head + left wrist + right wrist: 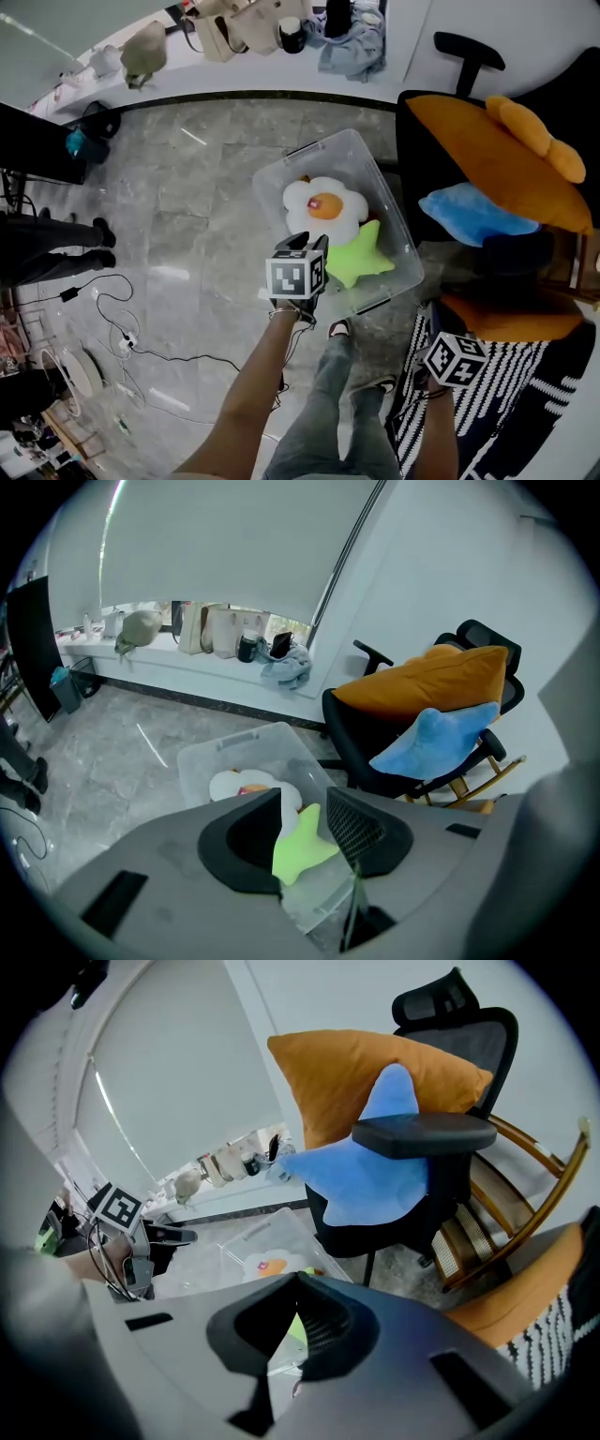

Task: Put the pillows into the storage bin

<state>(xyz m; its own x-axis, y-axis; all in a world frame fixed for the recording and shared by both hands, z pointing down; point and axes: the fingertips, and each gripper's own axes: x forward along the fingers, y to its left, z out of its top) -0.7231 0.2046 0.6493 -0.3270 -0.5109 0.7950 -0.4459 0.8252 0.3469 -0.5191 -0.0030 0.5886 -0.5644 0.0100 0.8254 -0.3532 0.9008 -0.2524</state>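
Green star pillow [361,260] and white fried-egg pillow [323,208] lie inside clear bin [309,150].

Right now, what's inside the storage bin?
A fried-egg pillow and a green star pillow lie in the storage bin, touching. The floor beneath them is covered, so anything underneath can't be seen.

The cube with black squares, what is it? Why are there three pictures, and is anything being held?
That cube belongs to a two-jaw gripper; a person holds one in each hand. One picture comes from a camera on their head, the other two from cameras on the grippers. On the floor, a clear storage bin holds a fried-egg pillow and a green star pillow. A blue star pillow and an orange pillow lie on the chair. The left gripper is open, the right gripper shut; neither holds anything.
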